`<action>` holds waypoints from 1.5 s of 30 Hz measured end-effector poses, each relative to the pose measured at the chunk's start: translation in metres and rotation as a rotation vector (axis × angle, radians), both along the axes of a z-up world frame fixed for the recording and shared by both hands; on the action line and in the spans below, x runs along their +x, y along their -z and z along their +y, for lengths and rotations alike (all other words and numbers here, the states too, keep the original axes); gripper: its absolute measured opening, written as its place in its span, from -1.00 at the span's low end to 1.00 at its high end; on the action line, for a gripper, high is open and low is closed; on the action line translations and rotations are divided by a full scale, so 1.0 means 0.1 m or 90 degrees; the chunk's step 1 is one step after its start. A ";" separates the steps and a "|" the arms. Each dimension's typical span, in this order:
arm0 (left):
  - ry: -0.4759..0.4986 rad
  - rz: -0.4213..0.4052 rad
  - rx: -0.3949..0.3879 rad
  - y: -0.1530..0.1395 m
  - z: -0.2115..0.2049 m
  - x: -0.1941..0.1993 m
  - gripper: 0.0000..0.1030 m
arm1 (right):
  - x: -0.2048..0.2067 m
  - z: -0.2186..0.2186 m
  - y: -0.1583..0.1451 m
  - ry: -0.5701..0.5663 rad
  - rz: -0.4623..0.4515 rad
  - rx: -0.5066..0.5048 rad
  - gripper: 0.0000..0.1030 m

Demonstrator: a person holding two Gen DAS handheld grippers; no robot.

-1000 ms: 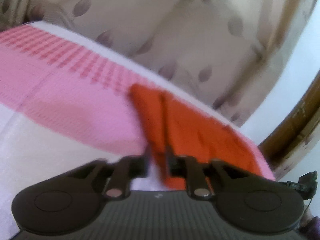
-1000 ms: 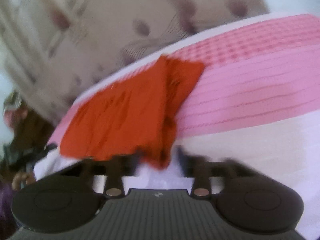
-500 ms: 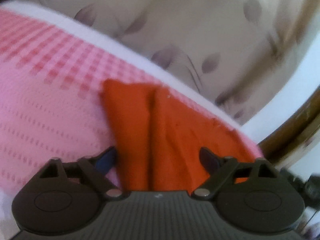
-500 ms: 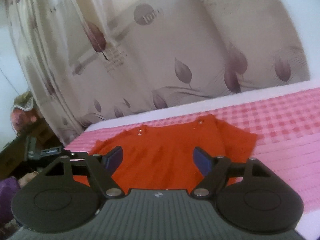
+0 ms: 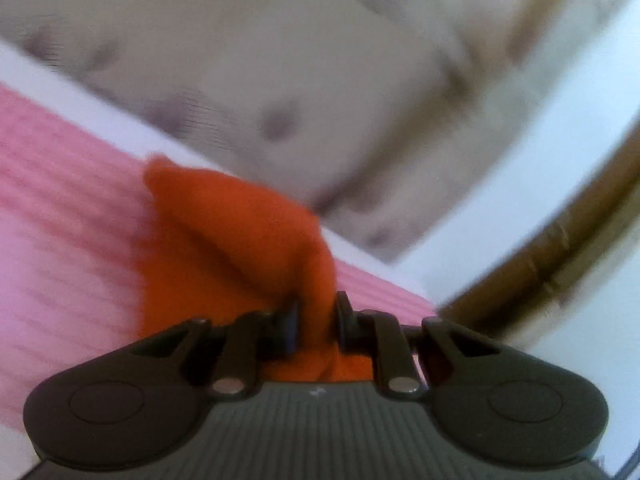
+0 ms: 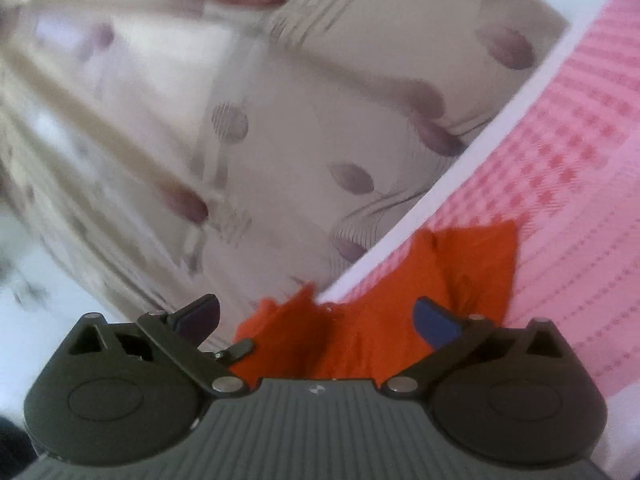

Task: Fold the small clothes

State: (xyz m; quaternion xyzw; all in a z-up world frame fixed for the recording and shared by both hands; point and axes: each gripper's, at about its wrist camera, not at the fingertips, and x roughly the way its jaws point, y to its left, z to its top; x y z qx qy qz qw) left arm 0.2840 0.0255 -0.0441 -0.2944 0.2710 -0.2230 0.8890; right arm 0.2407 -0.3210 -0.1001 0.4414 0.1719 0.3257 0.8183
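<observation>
On the bed: orange garment [image 5: 224,236] is lying bunched on the pink bedspread [image 5: 60,216].
Left tool [image 5: 314,320]: jaws are closing, pinching a raised fold of the garment.
Right tool [image 6: 316,316]: jaws are opening wide, gripping nothing, garment lying beyond them.
Behind: leaf-print curtain [image 6: 280,120] is hanging.

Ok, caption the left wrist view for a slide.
Left gripper closing on a bunched fold of orange cloth over the pink bedsheet.

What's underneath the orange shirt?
The orange shirt lies on a pink checked bedcover, which shows all around it. Whatever is directly beneath the cloth is covered. One edge is lifted, pinched in the left gripper, whose jaws are closing.
</observation>
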 end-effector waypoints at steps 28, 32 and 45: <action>0.127 -0.103 -0.076 0.97 0.13 -0.87 0.77 | 0.57 0.68 0.02 -0.169 0.156 -0.075 0.77; 0.139 -0.105 -0.145 1.06 0.26 -0.81 0.77 | 0.63 0.94 0.05 -0.210 0.195 -0.101 0.83; 0.107 -0.092 -0.217 0.97 0.43 -0.97 0.77 | 0.69 1.32 -0.18 -0.165 0.129 -0.252 -0.58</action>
